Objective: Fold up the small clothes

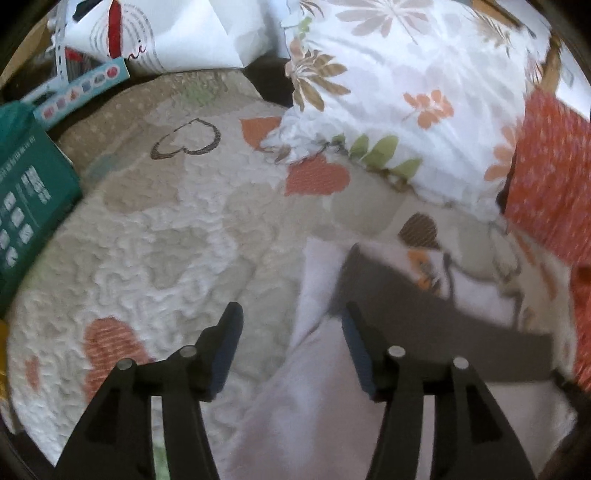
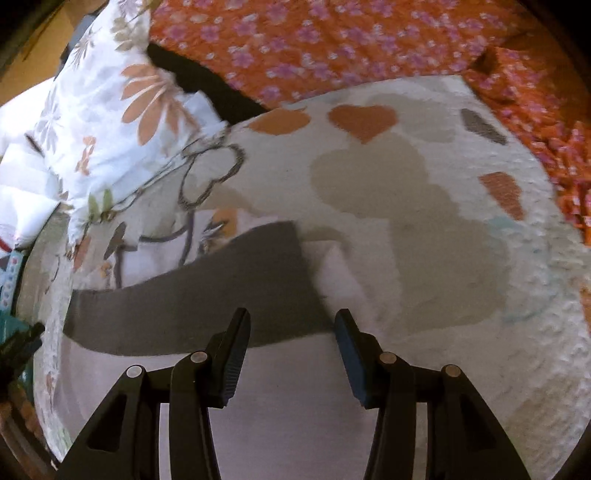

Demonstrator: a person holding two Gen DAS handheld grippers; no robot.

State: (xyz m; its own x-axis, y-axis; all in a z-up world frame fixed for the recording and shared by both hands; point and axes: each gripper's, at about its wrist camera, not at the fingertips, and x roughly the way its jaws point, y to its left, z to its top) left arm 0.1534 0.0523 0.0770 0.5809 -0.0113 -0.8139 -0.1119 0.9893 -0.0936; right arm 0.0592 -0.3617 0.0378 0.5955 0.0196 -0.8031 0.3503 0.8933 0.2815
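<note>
A small pale lilac garment with a dark grey band lies flat on a quilted bedspread with heart prints. My left gripper is open and empty above the garment's left edge. In the right wrist view the same garment shows with its grey band running left. My right gripper is open and empty above the band's right end.
A floral pillow lies at the back. An orange flowered cloth borders the bedspread on the right. A teal box and a white paper bag stand at the left edge.
</note>
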